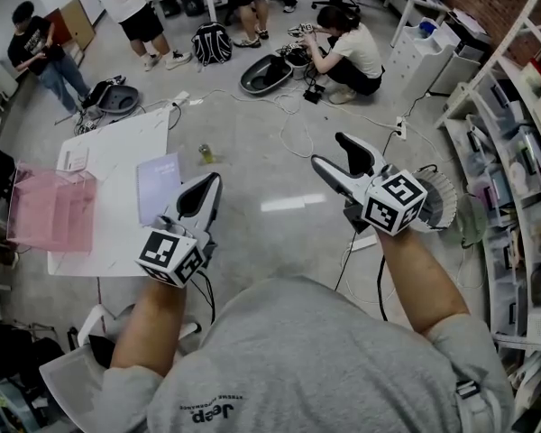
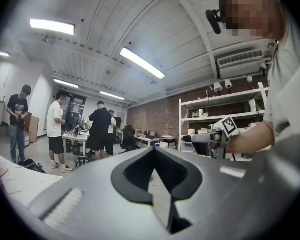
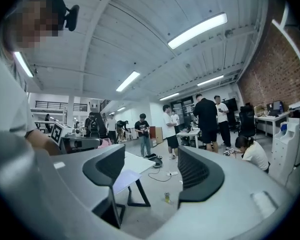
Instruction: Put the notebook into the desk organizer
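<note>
A lavender notebook (image 1: 158, 186) lies flat on the white table (image 1: 117, 233) at the left of the head view. A pink see-through desk organizer (image 1: 52, 210) stands on the table's left end. My left gripper (image 1: 214, 181) hovers level beside the table's right edge, just right of the notebook, jaws together and holding nothing; its own view shows the tips (image 2: 155, 150) meeting. My right gripper (image 1: 329, 149) hangs over the floor farther right, open and empty. Between its jaws (image 3: 152, 169) the right gripper view shows the notebook (image 3: 122, 179) on the table (image 3: 140, 161).
Several people stand or crouch at the back among cables and bags on the floor. A small bottle (image 1: 205, 154) stands on the floor past the table. White shelving (image 1: 514, 179) and a fan (image 1: 446, 201) are at the right. A chair (image 1: 81, 359) is at lower left.
</note>
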Tool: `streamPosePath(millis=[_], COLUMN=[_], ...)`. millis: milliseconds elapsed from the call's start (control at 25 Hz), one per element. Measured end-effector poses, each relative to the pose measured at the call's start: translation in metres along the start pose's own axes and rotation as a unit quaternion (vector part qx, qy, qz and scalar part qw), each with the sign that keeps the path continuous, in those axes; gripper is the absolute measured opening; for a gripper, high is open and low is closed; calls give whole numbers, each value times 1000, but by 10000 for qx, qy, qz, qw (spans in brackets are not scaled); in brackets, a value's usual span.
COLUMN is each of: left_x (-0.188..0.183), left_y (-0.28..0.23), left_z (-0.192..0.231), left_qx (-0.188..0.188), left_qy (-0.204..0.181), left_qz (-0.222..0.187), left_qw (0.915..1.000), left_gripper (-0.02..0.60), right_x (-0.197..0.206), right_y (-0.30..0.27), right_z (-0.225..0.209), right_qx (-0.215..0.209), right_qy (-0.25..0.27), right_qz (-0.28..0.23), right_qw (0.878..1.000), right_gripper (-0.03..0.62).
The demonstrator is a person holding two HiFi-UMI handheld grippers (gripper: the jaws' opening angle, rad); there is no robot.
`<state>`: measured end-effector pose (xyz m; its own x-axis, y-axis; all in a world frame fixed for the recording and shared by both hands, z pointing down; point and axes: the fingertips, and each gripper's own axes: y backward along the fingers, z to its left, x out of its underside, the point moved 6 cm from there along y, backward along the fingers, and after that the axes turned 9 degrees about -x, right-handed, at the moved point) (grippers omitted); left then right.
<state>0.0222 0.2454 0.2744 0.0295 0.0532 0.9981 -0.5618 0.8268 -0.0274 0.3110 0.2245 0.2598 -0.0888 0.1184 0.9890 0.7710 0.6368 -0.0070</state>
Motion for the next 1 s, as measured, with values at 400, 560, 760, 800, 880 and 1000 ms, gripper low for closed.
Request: streamPosePath(millis=[400, 560, 760, 800, 880, 1000], left_x=[-4, -3, 2, 3, 5, 9], left_y=[-24, -36, -51, -54, -61, -71], left_z=[-32, -56, -87, -91, -98, -104], left_qx=[-26, -168, -350, -363, -359, -331], left_qy=[-54, -45, 39, 40, 12, -41], left_qz=[-36, -105, -137, -125, -85, -3], left_qw=[10000, 9998, 9993, 9993, 9993, 9994], left_gripper=[58, 58, 58, 58, 58, 58], right_x=[-5, -7, -2, -1, 0, 2], right_y=[27, 43, 55, 56, 57, 56], right_z=[-23, -33, -47, -50, -55, -60], right_qx=[16, -241, -571, -614, -685, -770], right_qy=[215, 179, 174, 167, 160, 123], right_qz=[75, 119, 248, 263, 276, 295], right_qw=[9997, 9995, 9979, 9976, 9971, 9965], right_gripper=[480, 480, 479, 479, 479, 479])
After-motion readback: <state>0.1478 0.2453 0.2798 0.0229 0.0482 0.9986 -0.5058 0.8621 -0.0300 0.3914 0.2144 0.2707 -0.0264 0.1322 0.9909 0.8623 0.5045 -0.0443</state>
